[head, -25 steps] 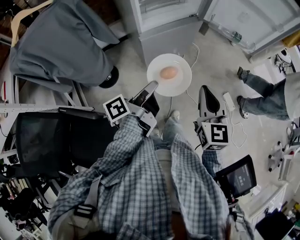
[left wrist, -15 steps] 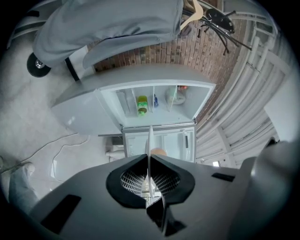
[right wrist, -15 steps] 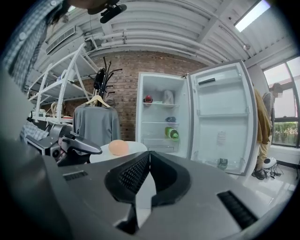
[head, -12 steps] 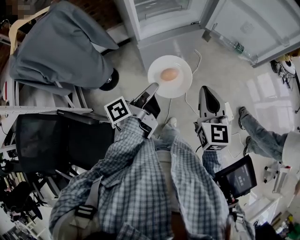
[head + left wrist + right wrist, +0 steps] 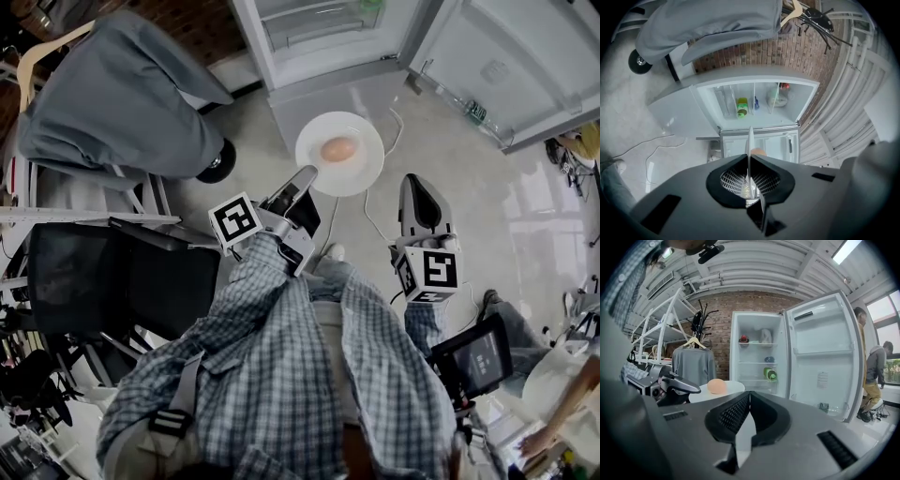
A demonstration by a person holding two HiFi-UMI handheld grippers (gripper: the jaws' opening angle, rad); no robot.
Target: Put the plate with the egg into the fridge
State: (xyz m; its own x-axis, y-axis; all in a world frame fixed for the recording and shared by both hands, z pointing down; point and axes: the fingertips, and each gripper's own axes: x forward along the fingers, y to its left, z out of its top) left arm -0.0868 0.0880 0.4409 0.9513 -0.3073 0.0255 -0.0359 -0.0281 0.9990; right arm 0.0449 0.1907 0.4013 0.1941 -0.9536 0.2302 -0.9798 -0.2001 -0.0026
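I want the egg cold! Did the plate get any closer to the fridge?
Yes. The plate moved toward the open fridge; more fridge interior shows above it.

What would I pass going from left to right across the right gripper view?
Left claw → egg on its plate → fridge → fridge door → person in grey.

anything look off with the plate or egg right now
Nothing spilled or damaged. One oddity: the left hand-held gripper pinches the plate by its rim alone, and the egg lies loose and uncovered near the middle, so it could roll.
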